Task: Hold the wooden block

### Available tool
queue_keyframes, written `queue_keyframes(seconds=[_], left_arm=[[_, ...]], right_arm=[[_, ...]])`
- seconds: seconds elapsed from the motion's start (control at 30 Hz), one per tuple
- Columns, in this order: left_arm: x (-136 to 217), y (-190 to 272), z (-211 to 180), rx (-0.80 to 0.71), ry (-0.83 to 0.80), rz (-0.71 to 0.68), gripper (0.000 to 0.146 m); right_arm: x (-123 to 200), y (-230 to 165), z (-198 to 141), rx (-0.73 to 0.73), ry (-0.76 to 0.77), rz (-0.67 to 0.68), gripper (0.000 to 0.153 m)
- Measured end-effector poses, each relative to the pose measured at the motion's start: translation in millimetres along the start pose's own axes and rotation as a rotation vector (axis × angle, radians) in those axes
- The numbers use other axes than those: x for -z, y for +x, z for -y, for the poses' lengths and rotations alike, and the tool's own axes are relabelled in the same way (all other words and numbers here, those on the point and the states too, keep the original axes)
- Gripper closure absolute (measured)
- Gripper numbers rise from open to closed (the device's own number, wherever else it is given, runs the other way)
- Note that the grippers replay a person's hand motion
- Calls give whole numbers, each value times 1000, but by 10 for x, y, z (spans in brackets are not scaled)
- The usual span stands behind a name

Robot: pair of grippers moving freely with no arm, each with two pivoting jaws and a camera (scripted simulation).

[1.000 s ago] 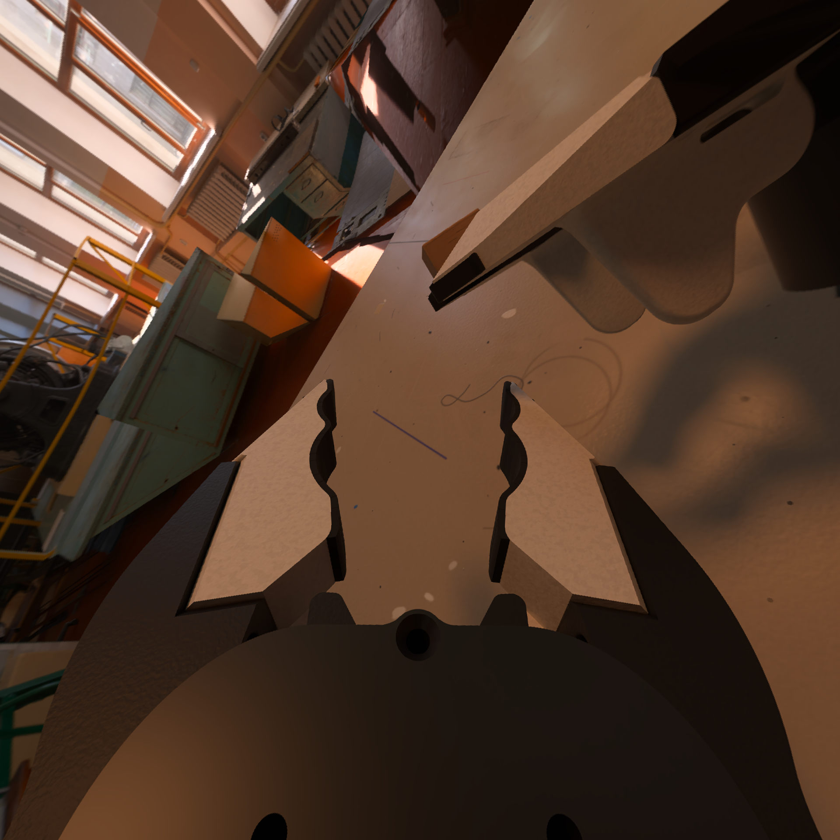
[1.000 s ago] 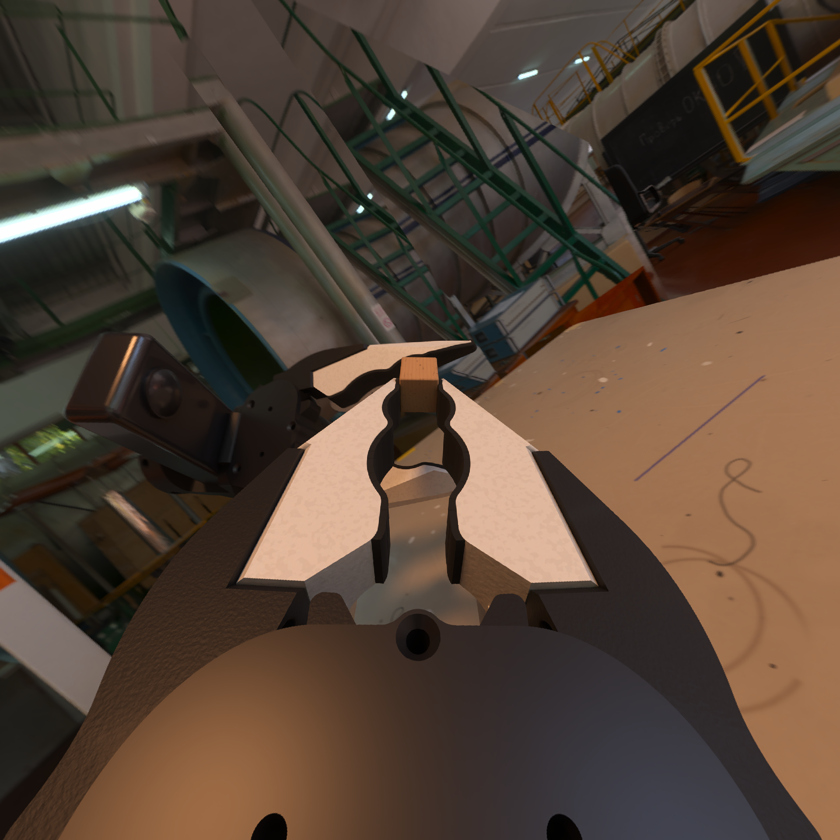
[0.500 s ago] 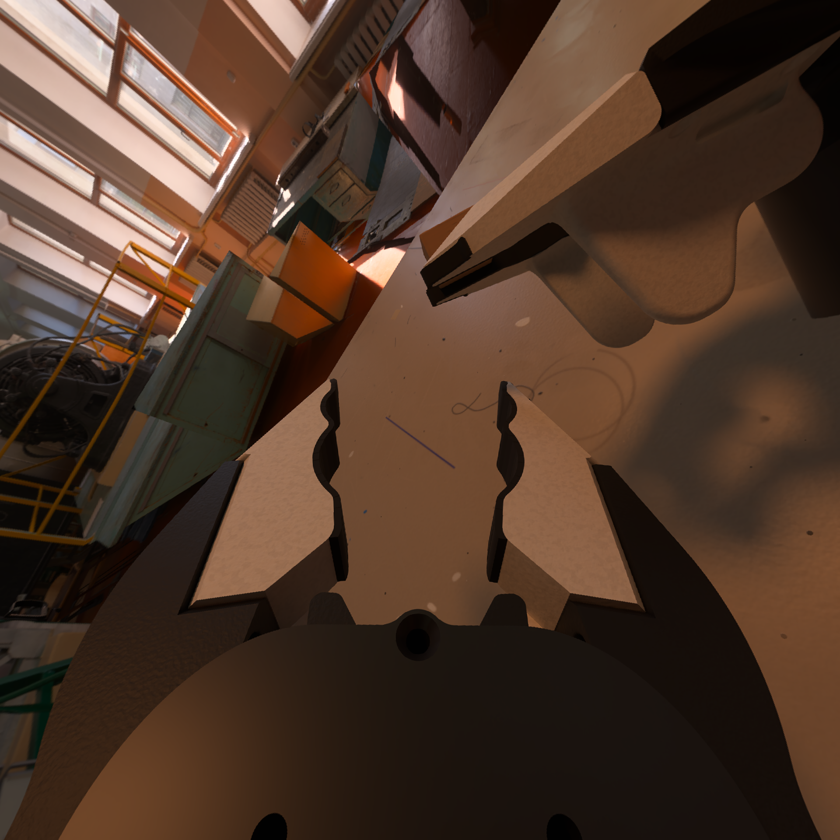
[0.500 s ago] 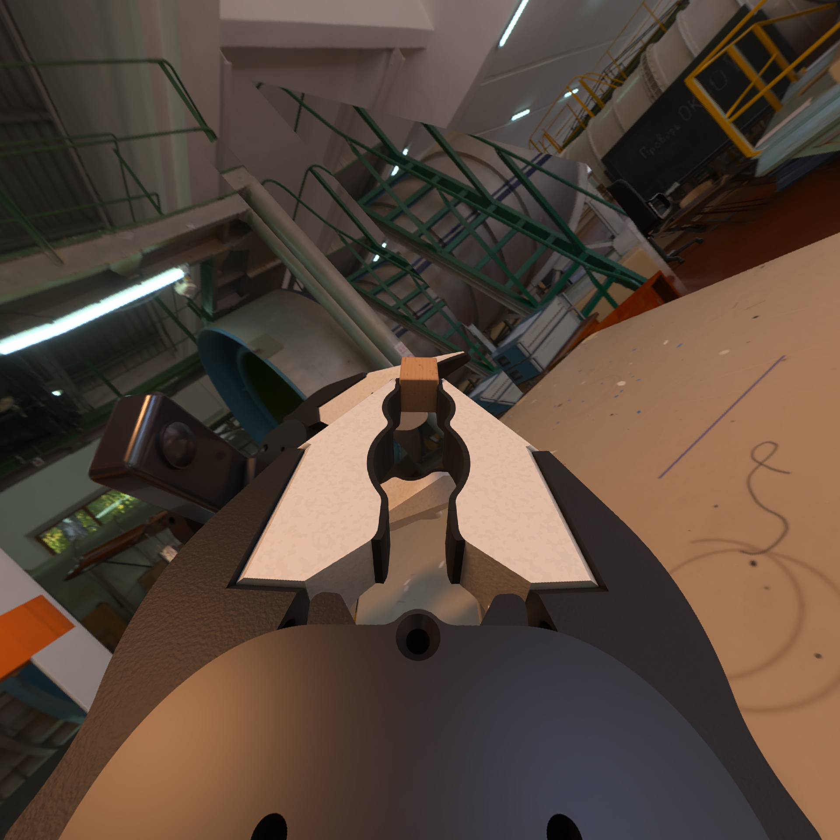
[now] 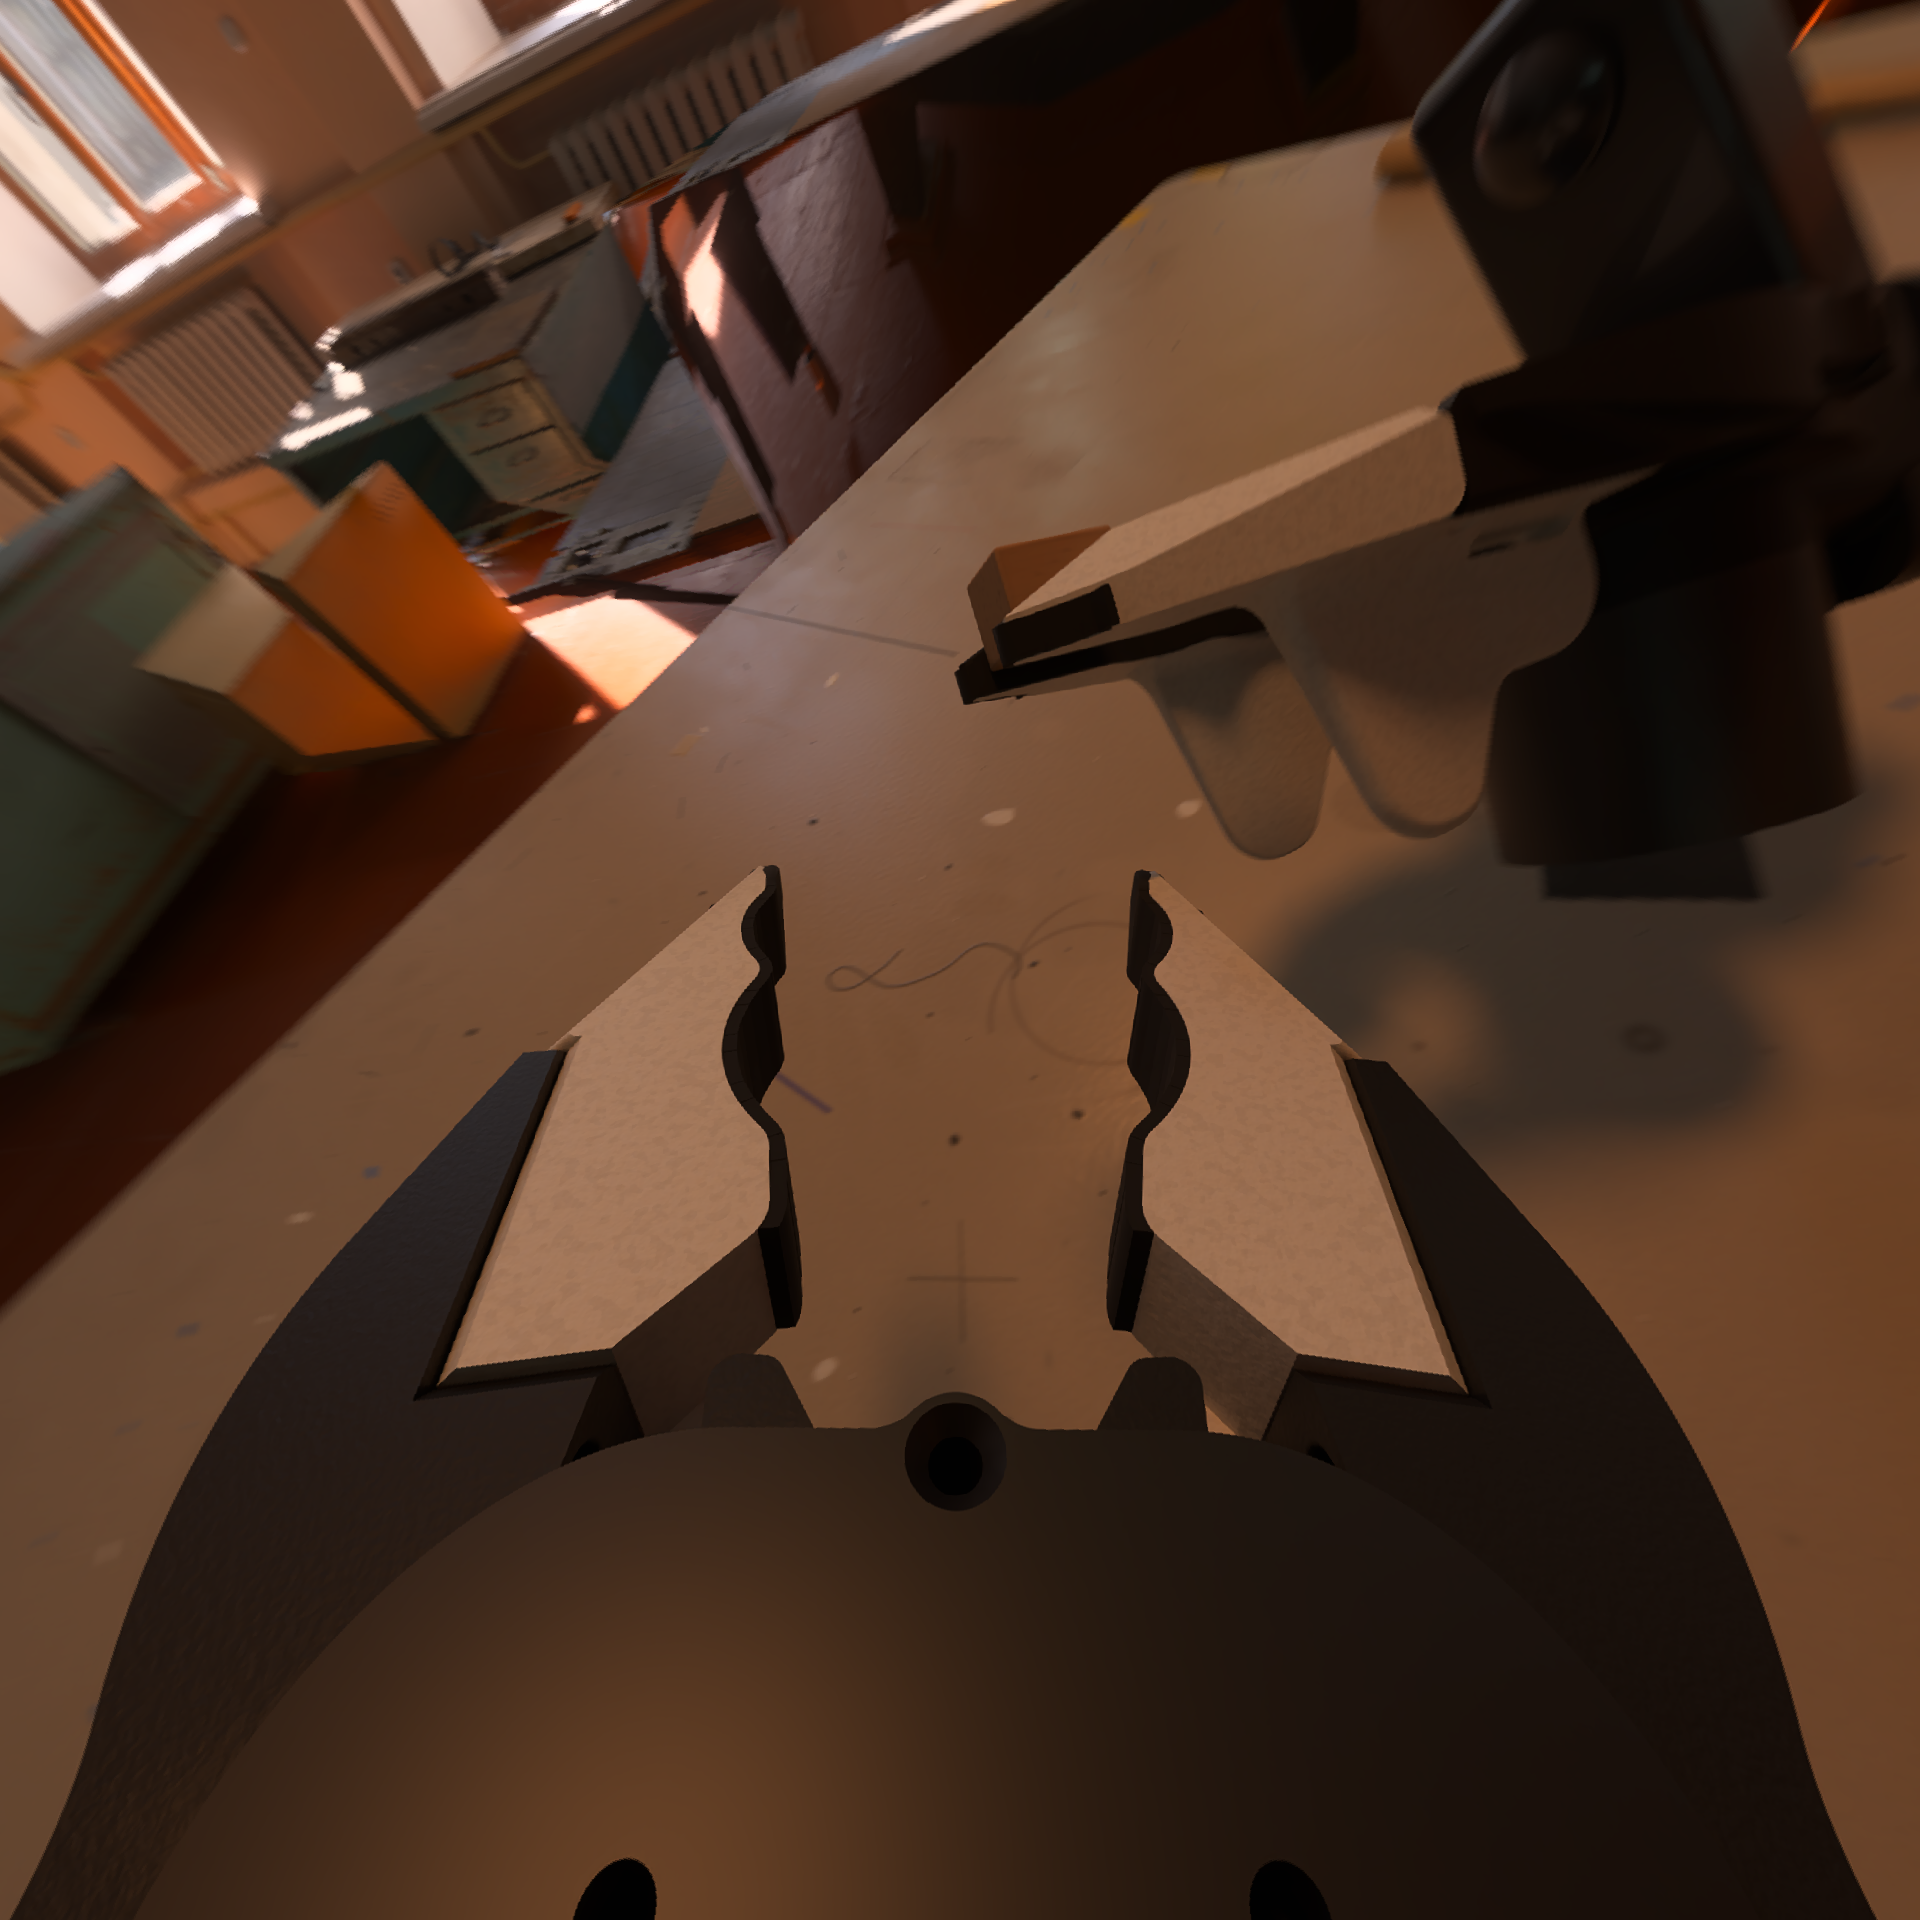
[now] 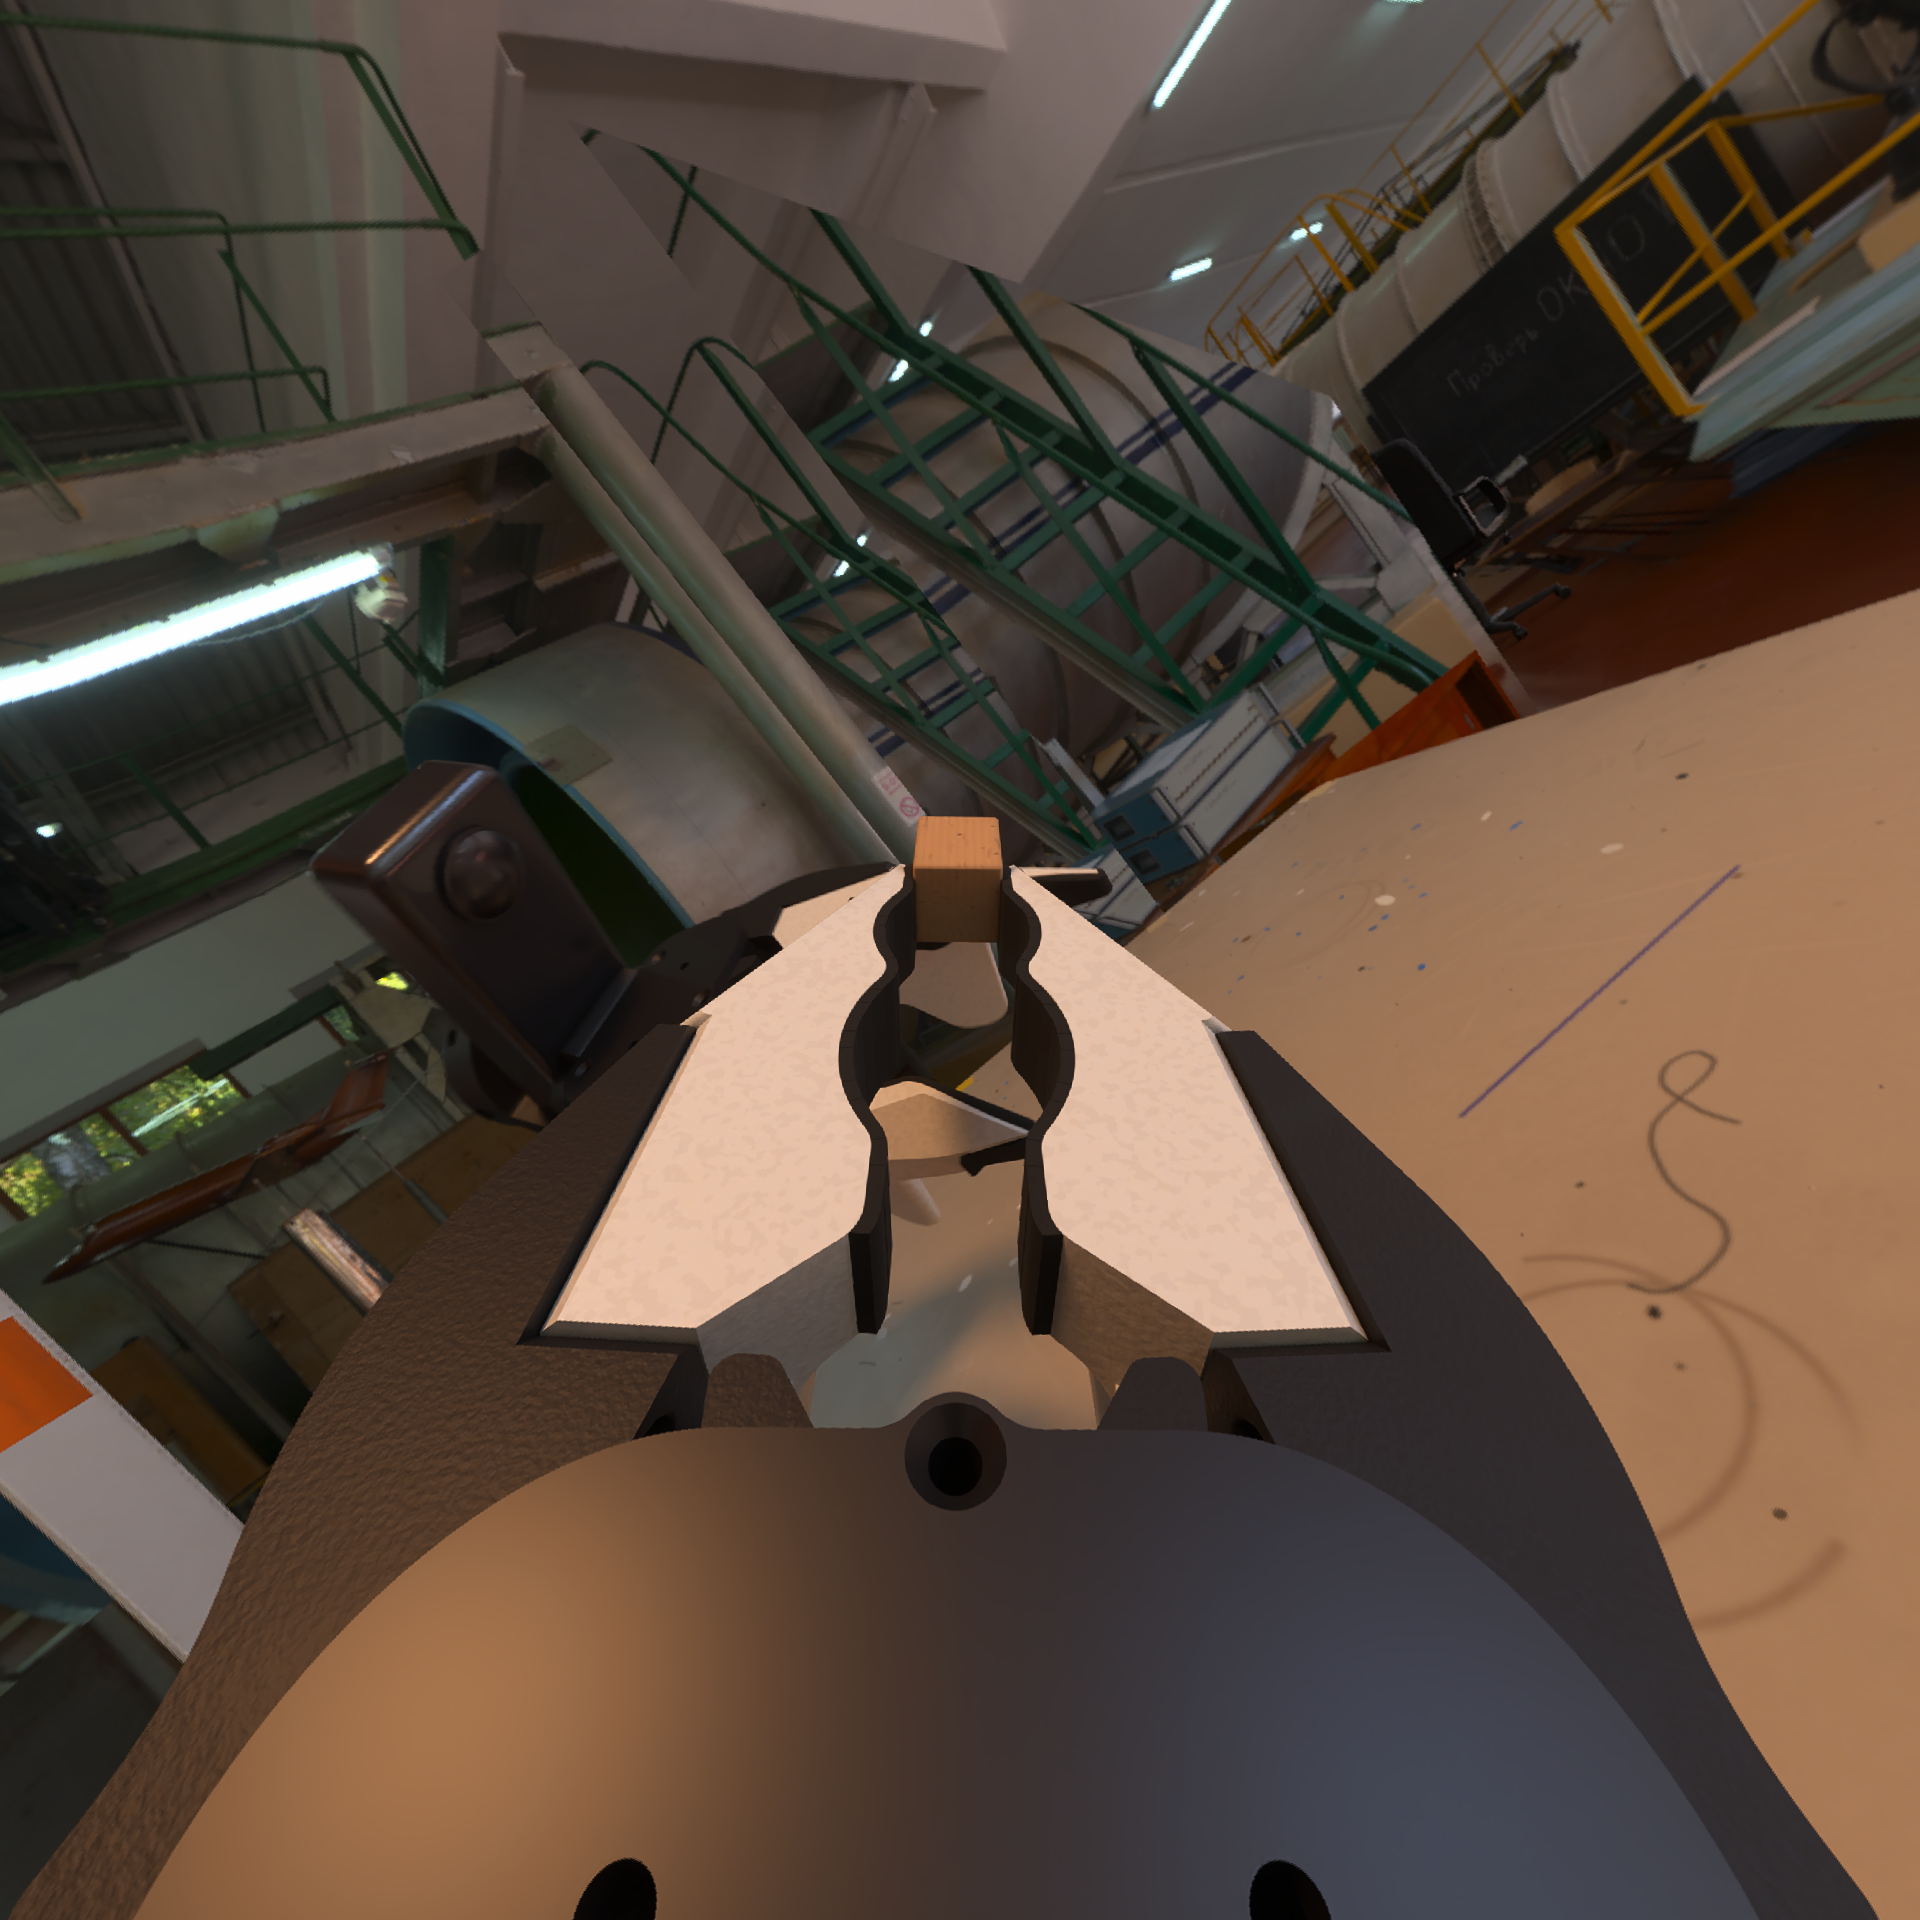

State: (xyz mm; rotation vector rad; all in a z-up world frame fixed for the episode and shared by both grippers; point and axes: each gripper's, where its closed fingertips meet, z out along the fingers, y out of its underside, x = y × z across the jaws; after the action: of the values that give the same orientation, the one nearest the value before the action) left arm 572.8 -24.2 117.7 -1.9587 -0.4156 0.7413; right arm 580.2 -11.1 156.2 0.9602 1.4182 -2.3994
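Observation:
The wooden block (image 6: 956, 894) is a small light-brown cube pinched at the very tip of my right gripper (image 6: 956, 871), which is shut on it and holds it in the air above the tan table (image 6: 1558, 935). In the left wrist view the block (image 5: 1023, 566) shows at the tip of the right gripper (image 5: 997, 649), up and to the right. My left gripper (image 5: 956, 883) is open and empty, low over the table (image 5: 883, 748), with the block ahead of it to the right. In the right wrist view the left gripper's dark body (image 6: 478, 914) sits behind and below the block.
The table's left edge (image 5: 623, 707) runs diagonally, with a red floor, an orange cabinet (image 5: 384, 613) and green machines beyond it. Pen scribbles (image 5: 935, 966) mark the table. Green stairs (image 6: 987, 468) and tanks stand far off.
The right gripper has tilted upward with the block still in it. The left wrist view has swung, so the right gripper now sits farther right. The left gripper stays open.

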Motion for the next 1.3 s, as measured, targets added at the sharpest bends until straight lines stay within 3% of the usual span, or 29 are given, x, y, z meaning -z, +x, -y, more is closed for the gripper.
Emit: queue_keyframes(seconds=[0.13,0.23,0.4,0.6,0.83,1.0,1.17,1.3], left_arm=[[-22,-78,-59,-194,-75,139,79],[-19,-96,-23,-246,-84,171,79],[-49,-13,-41,-37,-46,17,79],[-58,-35,-88,-111,-81,67,79],[-87,14,-100,-5,-61,-5,79],[-86,-10,-123,-62,-88,28,79],[-93,16,-166,-14,-96,-8,80],[-90,72,-171,133,-57,-114,79]], right_arm=[[7,52,-41,-25,-17,-12,138],[7,41,-13,-97,37,34,139],[13,65,-15,-82,30,7,138],[12,90,-54,-45,-10,-23,138],[24,108,-60,-37,-21,-40,138],[21,118,-81,-57,-31,-33,138],[27,156,-114,-44,-53,-54,138],[24,154,-118,-7,-76,-73,138]])
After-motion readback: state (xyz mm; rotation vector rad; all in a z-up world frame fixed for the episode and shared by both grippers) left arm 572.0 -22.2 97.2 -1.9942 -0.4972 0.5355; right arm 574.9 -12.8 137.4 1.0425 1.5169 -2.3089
